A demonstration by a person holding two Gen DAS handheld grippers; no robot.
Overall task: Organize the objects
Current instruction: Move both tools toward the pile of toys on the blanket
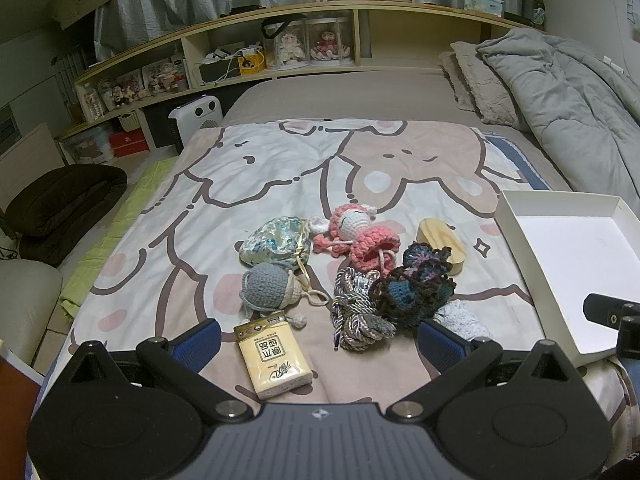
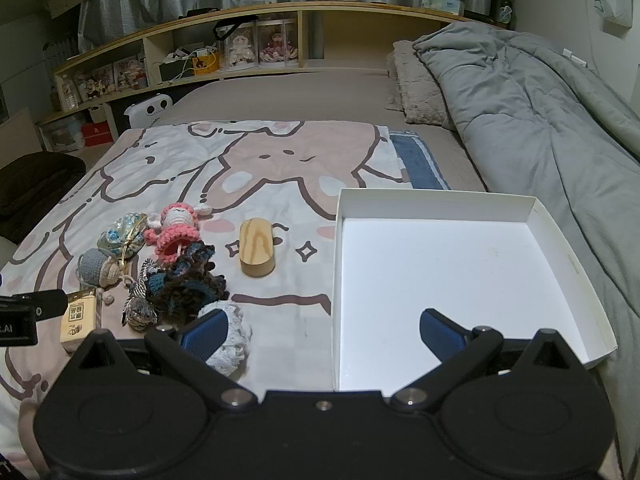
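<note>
Small objects lie in a cluster on a cartoon-print blanket (image 1: 280, 168) on a bed: a tissue pack (image 1: 272, 354), a grey crochet ball (image 1: 264, 286), a floral pouch (image 1: 276, 240), a pink crochet doll (image 1: 356, 232), a twisted cord bundle (image 1: 356, 316), a dark crochet piece (image 1: 416, 288), a wooden oval block (image 2: 257, 250) and a white crochet piece (image 2: 232, 340). An empty white tray (image 2: 452, 280) lies to the right. My left gripper (image 1: 320, 340) is open and empty over the tissue pack and cord. My right gripper (image 2: 324, 330) is open and empty at the tray's near left edge.
A grey duvet (image 2: 540, 120) and a pillow (image 2: 420, 84) lie along the bed's right side. A wooden shelf (image 1: 280, 40) with dolls and boxes runs behind the bed. A dark cushion (image 1: 60, 200) and a white heater (image 1: 196, 118) are on the floor at left.
</note>
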